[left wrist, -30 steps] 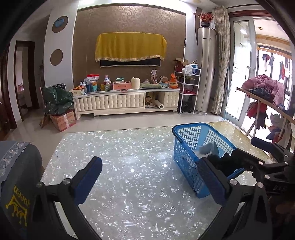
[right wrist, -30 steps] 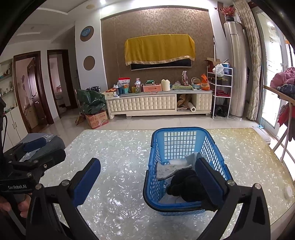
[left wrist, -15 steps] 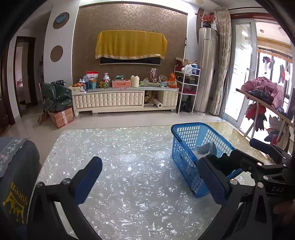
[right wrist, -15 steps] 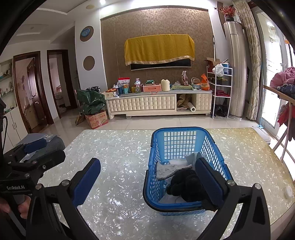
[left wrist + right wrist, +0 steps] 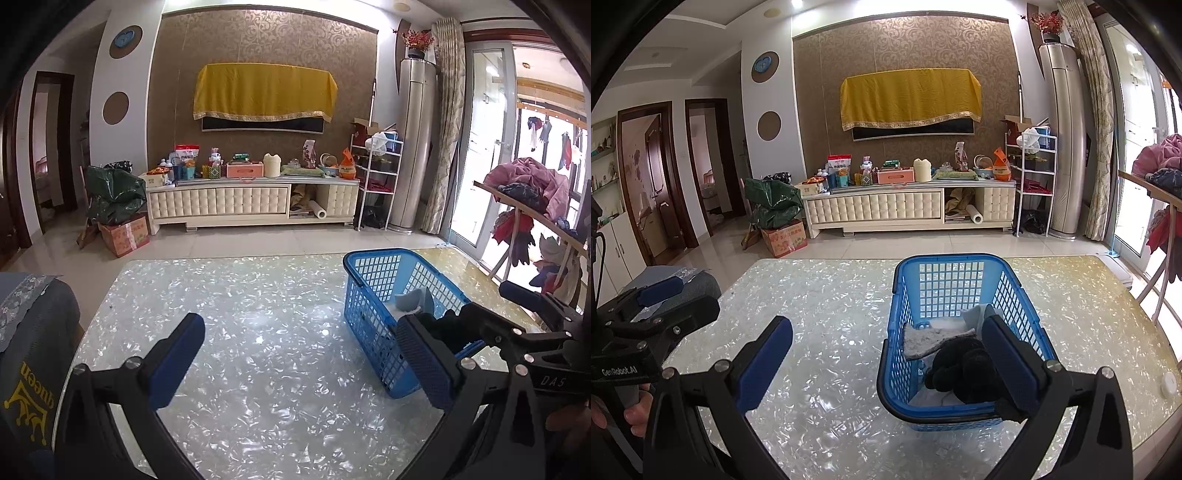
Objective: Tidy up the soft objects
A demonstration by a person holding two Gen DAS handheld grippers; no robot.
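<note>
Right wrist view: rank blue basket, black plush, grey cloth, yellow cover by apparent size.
1. blue basket
2. yellow cover, though it hangs far off
3. black plush
4. grey cloth, partly hidden, so its rank against the plush is unsure

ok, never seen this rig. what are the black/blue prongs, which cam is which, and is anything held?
No robot arm here: a person holds a hand-held gripper in each hand, and each one carries a fisheye camera looking forward along its two blue-padded fingers. One picture is from the left gripper, the other from the right gripper. Each view also catches the other gripper at its edge.

Both sets of jaws stand wide open, with nothing between them, so nothing is held.

On the shiny table stands a blue basket. Inside it lie a black soft item, a grey cloth and other pale fabric. A small white disc sits near the table's right edge.
</note>
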